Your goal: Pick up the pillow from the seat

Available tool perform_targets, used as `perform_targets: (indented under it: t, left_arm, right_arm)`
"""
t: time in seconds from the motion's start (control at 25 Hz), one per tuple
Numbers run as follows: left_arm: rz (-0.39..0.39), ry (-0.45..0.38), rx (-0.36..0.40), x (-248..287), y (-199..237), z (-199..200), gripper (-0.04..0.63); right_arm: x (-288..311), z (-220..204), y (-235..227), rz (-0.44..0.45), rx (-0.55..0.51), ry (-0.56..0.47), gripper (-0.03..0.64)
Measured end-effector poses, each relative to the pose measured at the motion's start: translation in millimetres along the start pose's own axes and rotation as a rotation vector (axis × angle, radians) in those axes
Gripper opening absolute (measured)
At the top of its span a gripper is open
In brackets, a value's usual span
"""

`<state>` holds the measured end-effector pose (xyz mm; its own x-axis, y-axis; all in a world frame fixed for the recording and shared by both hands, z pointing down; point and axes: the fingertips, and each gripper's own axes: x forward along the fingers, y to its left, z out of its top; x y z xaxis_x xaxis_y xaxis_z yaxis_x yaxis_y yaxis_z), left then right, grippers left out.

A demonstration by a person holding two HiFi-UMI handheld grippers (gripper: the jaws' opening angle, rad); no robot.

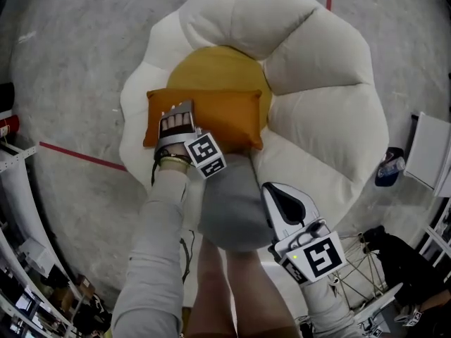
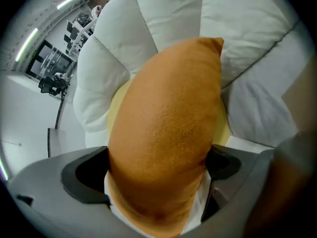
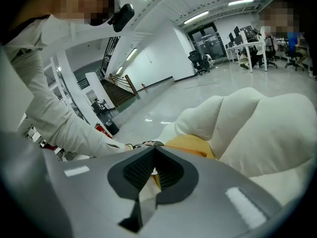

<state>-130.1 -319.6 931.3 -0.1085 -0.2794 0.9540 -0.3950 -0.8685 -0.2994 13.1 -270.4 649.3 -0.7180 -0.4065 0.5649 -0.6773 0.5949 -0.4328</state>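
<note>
- One orange pillow (image 1: pixel 225 115) is lying across the yellow centre (image 1: pixel 218 65) of one flower-shaped seat (image 1: pixel 317 83), with its long side turned toward the person.
- Two grippers are showing, each carrying one marker cube.
- The left gripper (image 1: pixel 176 120) is resting over the pillow's left part. Its jaws are standing wide apart, and the pillow's end is bulging up between them and filling the gap.
- The right gripper (image 1: pixel 276 194) is hovering off to the side above the seat's near edge, jaws together with nothing in them.
- Two red floor lines (image 1: pixel 77 157) are showing, both cut off by the seat.
- The person's grey-clad knee (image 1: pixel 232 213) is covering the seat's near petals.
- In the left gripper view the pillow is hiding most of both jaw pads.
</note>
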Motion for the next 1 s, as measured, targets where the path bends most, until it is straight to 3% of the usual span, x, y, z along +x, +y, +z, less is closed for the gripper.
perform_targets:
  t: [0.36,0.52,0.8,1.0]
  left_arm:
    - [-0.002,0.03,-0.025,5,8,0,0.577]
    - [0.002,0.036,-0.081,-7,10,1,0.469]
    - [-0.048,-0.045,-0.449,-53,16,-2,0.422]
    - [-0.105,-0.157,-0.643,-113,-4,-5,0.422]
  right_arm:
    - [1,-7,-5,-0.008,0.015,0.007,-0.003]
    - [-3,-7,3,-0.001,0.016,0.001,-0.003]
    - [-18,2,20,-0.022,0.005,-0.025,-0.003]
    - [-35,13,37,-0.041,-0.014,-0.048,-0.003]
